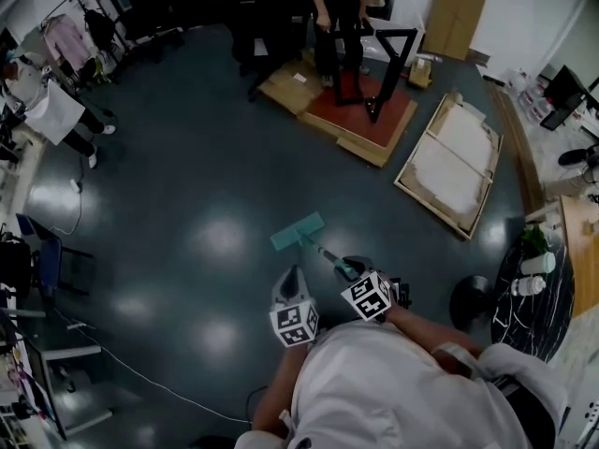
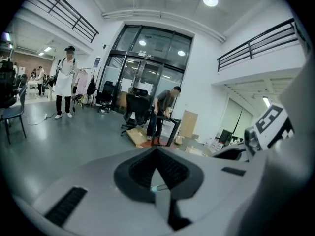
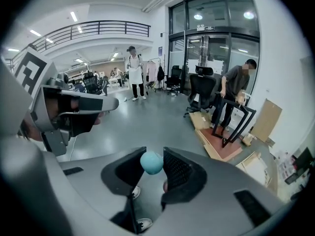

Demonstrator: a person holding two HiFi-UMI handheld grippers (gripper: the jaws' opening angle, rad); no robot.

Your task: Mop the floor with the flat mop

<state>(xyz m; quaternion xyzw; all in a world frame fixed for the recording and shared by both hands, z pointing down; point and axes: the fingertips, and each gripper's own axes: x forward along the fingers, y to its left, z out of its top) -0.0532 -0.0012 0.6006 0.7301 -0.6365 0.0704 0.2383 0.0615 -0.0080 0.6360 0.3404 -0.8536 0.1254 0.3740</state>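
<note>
R tool point(image 3: 150, 156) clamps teal knob end of flat mop point(image 1: 298, 232); pad lies on floor point(image 1: 187, 185) ahead. L tool point(image 2: 157, 156) beside it, jaws together, empty.

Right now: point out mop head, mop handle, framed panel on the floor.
mop head point(image 1: 298, 232), head view, middle of the teal pad.
mop handle point(image 3: 151, 162), right gripper view, its rounded teal end.
framed panel point(image 1: 451, 162), head view, its pale face.
</note>
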